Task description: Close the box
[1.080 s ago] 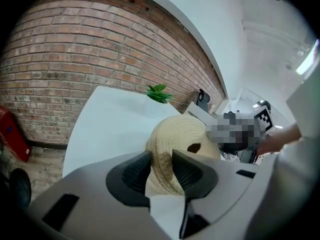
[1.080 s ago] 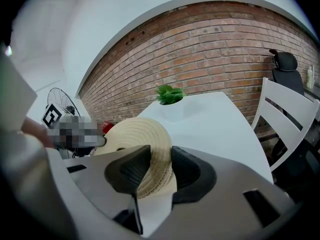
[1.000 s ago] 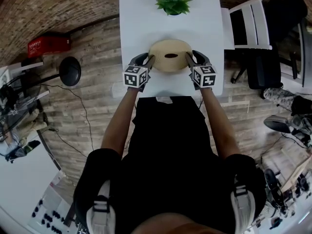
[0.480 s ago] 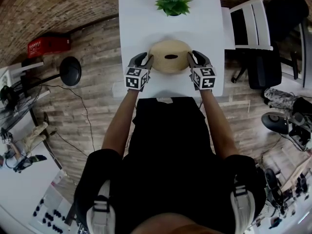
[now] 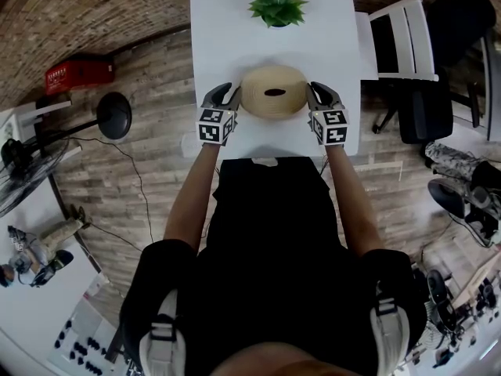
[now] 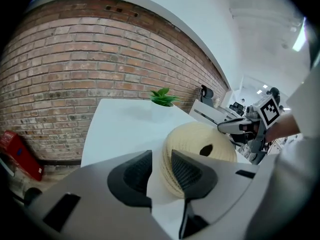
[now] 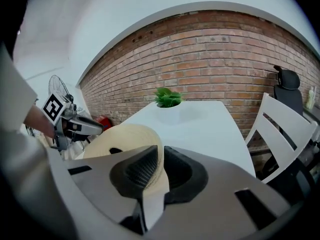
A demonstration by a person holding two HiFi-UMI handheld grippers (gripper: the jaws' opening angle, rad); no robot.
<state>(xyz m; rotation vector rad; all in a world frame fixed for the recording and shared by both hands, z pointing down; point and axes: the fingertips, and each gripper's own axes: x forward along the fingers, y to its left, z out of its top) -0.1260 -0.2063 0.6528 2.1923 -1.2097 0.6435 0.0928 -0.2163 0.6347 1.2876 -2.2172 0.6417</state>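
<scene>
Brick wall backed a white surface (image 5: 235,30) where the round woven box (image 5: 273,90) sat near the front edge, a plant (image 5: 277,2) well behind. Both claws flanked it, seemingly to steady it for closing: the right claw (image 7: 159,170) was closing, pinching the rim, while the left claw (image 6: 161,170), also closing, straddled the side ungripped.

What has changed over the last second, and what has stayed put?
Both grippers drew slightly outward from the box, jaws closing: the left gripper on nothing, the right gripper at the rim, grip unclear. Box, plant and table stayed.
</scene>
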